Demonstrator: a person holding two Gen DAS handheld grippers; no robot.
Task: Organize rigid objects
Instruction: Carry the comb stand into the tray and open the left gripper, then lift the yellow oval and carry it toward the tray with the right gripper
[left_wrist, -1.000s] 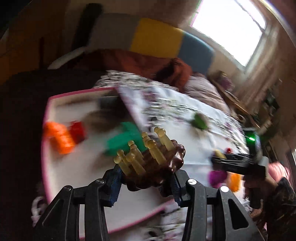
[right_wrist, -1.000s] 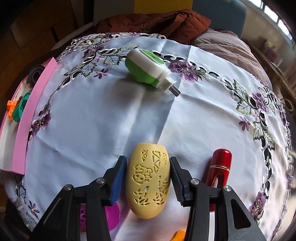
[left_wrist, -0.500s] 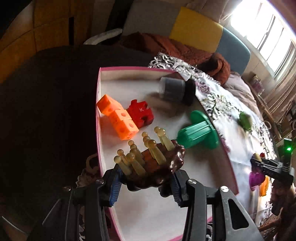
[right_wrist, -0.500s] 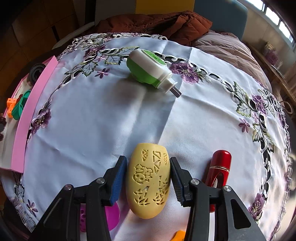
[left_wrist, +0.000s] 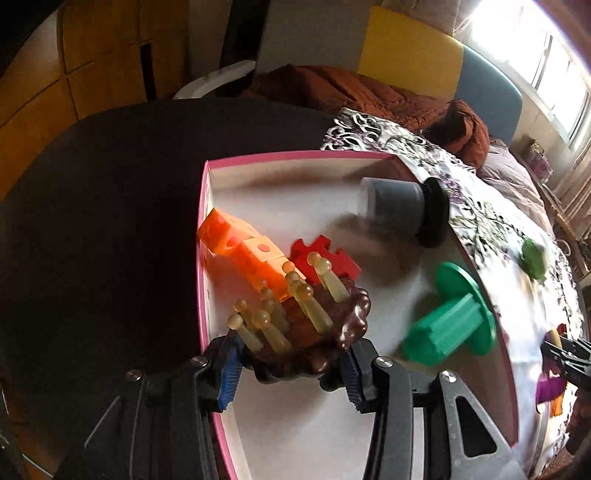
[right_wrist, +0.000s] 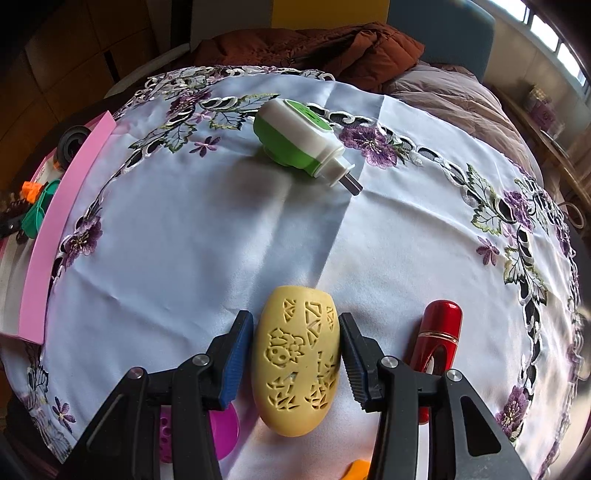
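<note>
Landmark: the shallow white tray with a pink rim (left_wrist: 202, 236), on the dark table at the left edge of the embroidered white tablecloth (right_wrist: 207, 236).

Inside the tray, far left: translucent orange plastic cube blocks (left_wrist: 243, 251) against the left wall, a red jigsaw-shaped plastic piece (left_wrist: 328, 254) just beside them. Toward the tray's far wall, a grey cylinder with a black cap (left_wrist: 402, 206) on its side. By the right wall, a green plastic spool (left_wrist: 450, 321), also lying down.

Left gripper (left_wrist: 291, 365): pinching a dark brown knobbly massager head with amber rubber prongs (left_wrist: 314, 325), both blue pads against its sides. A second ago this gripper looked across the tray from over the cloth; now it has swung over the tray's near left part and dropped lower, the orange blocks right behind the prongs. Judgement: carry is nearly done, release into the tray comes next; the free floor near the blocks looks enough.

Right of the tray, on the cloth: a green-and-white plug-in device (right_wrist: 299, 140) far off. Right gripper (right_wrist: 295, 363), unmoved over the second, straddles a pale yellow egg-shaped carved shell (right_wrist: 295, 365); pads seem against its sides, shell apparently still resting on the cloth. A glossy red lipstick-like tube (right_wrist: 441, 328) lies just right of it. These three await sorting.
</note>
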